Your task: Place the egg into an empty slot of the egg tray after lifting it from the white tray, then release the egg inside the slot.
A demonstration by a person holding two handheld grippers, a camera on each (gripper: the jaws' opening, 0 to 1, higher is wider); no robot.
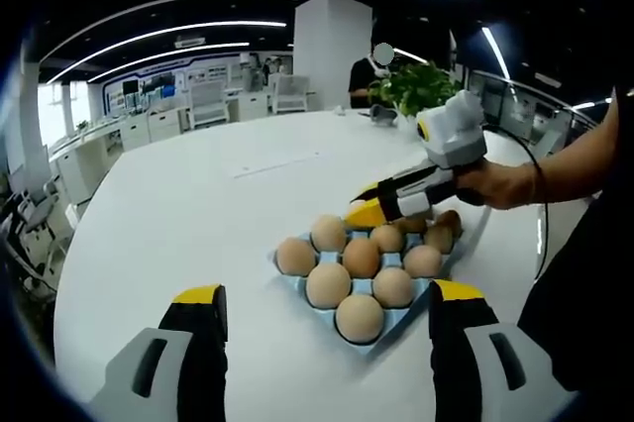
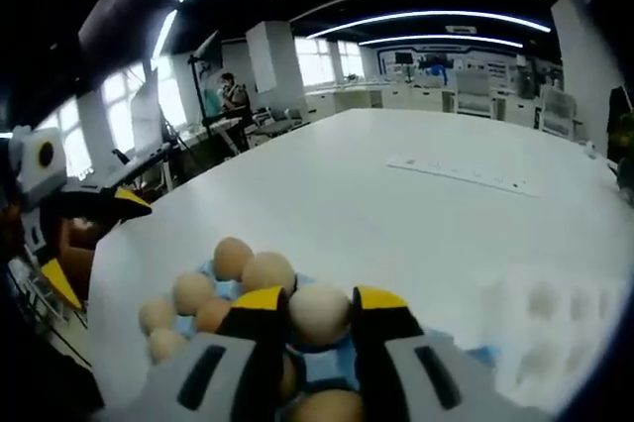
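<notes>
Sitting in the blue egg tray (image 1: pixel 297 281), brown eggs (image 1: pixel 360 317) fill slots.

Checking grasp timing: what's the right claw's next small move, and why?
Probably lower slightly, then open. The right claw is shut on an egg above the blue egg tray, among seated eggs, so it looks nearly at a slot.

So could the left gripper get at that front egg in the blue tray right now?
Probably yes: the left gripper is open, the front egg lies straight ahead between its jaws, and the right gripper works at the tray's far side.
</notes>
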